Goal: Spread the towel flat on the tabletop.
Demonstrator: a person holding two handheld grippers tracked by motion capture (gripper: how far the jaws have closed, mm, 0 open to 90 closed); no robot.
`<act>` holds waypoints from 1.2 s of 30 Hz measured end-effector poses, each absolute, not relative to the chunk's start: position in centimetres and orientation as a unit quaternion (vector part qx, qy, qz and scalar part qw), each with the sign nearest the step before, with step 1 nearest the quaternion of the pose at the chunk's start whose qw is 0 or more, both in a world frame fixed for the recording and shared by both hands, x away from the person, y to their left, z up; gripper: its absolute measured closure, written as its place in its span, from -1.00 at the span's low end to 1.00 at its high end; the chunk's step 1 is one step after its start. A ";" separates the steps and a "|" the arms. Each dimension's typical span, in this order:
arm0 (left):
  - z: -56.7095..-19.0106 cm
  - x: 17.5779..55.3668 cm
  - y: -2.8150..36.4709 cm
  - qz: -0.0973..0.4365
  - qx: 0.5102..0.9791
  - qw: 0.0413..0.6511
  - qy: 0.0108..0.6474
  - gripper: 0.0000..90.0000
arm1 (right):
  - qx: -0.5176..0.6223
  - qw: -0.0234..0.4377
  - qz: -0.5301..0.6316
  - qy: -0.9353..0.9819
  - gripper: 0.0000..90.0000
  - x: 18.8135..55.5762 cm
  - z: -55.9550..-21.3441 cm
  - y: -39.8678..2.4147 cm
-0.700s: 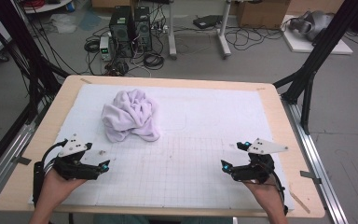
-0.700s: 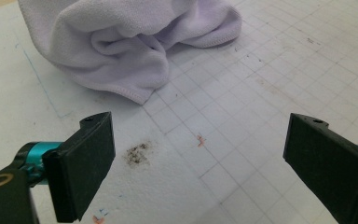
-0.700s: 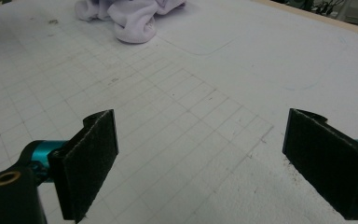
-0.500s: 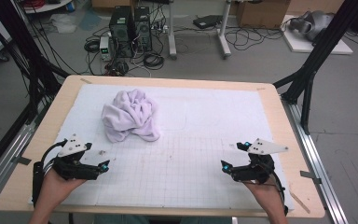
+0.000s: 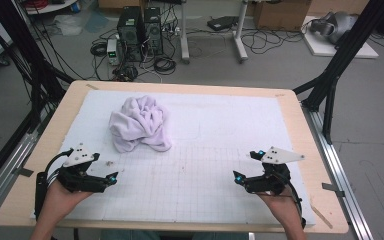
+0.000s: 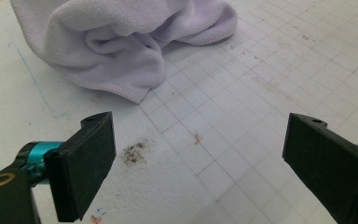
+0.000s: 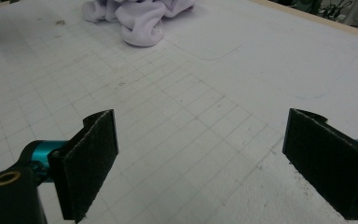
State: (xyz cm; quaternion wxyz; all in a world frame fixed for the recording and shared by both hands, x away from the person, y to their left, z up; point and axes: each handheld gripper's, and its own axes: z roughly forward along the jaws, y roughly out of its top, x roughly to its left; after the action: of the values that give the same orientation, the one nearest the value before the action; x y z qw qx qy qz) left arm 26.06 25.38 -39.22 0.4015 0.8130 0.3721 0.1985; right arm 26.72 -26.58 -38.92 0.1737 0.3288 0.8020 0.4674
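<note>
High view: a crumpled lavender towel lay bunched on the white gridded mat covering the tabletop, in the far-left part of the mat. The left gripper rested at the near-left edge, near the towel but apart from it. The right gripper sat at the near-right, well apart from the towel. Each was held low over the mat in a hand coming in from the bottom edge.

Left gripper view: jaws spread wide, nothing between them. The towel lay ahead, one hemmed corner pointing toward the jaws. A dark smudge marked the mat just beside the left-hand jaw.

Right gripper view: jaws likewise spread wide and empty. The towel showed far off at the top, across bare grid.

Progress, as judged: nothing done yet. The towel was untouched and fully crumpled; reaching, gripping its edges and spreading or folding all remained.

Against the earlier frames: no visible change. Both grippers and the towel held the same places as 0.7 s and 0.5 s before.
</note>
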 end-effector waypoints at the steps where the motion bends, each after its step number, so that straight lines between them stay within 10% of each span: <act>1: -39.1 26.1 25.3 0.197 0.813 0.403 0.371 -0.78 | 0.324 0.175 0.467 0.804 -0.79 26.9 -38.7 -26.2; 26: -37.2 31.5 24.2 0.188 0.814 0.410 0.366 -0.56 | 0.248 0.137 0.479 0.831 -0.77 35.7 -34.3 -16.0; 36: -39.1 34.3 24.3 0.199 0.818 0.385 0.379 -0.26 | 0.212 0.121 0.455 0.856 -0.19 38.8 -35.5 -11.0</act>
State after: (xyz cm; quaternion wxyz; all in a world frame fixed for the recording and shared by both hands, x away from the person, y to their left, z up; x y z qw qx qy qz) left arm 34.29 24.28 -39.10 0.3845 0.8179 0.3792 0.1986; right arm 38.80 -10.99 -35.50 0.1206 0.2117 0.8563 0.4555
